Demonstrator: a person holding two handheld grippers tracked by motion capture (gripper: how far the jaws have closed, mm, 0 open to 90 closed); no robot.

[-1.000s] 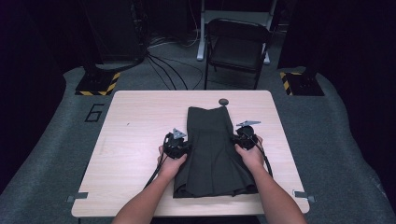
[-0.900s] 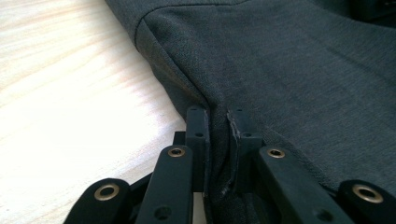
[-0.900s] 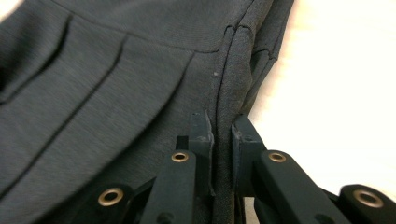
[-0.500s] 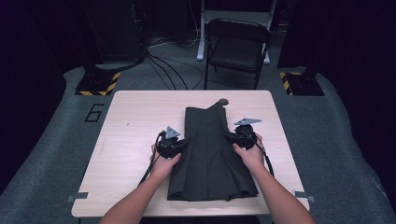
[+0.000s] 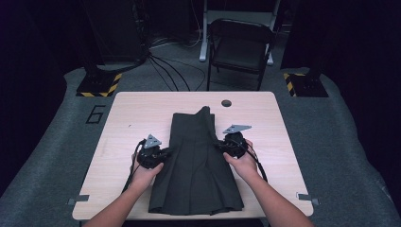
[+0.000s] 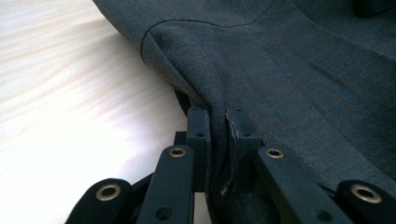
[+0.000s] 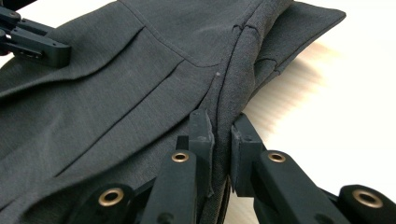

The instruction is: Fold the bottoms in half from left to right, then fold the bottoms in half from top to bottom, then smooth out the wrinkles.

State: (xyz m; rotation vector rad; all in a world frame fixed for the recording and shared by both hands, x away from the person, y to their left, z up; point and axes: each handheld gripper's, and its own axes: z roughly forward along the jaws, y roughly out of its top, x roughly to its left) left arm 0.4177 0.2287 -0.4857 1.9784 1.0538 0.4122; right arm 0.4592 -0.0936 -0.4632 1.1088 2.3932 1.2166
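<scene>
So there's a dark grey garment (image 5: 196, 165), looks like a pleated skirt or folded trousers, lying lengthwise down the middle of the light wood tabletop (image 5: 127, 113), wider end toward the person. Left gripper (image 5: 163, 156) is pinched on the garment's left edge, about halfway along. In the left gripper view the jaws are together with a fold of the grey cloth (image 6: 280, 70) squeezed between them, cloth lifted a bit off the wood. Right gripper (image 5: 222, 145) does the same on the right edge, a little farther up the tabletop. In the right gripper view its jaws are clamped on a ridge of fabric (image 7: 140, 93), and the other gripper's black jaws (image 7: 32, 39) show at the top left, across the garment.

Writing-wise, the only thing I can read is a big "6" (image 5: 96, 114) marked on the grey floor just left of the tabletop. A folding chair (image 5: 241, 47) stands behind, with yellow-black hazard tape (image 5: 99, 85) on the stand bases either side.
</scene>
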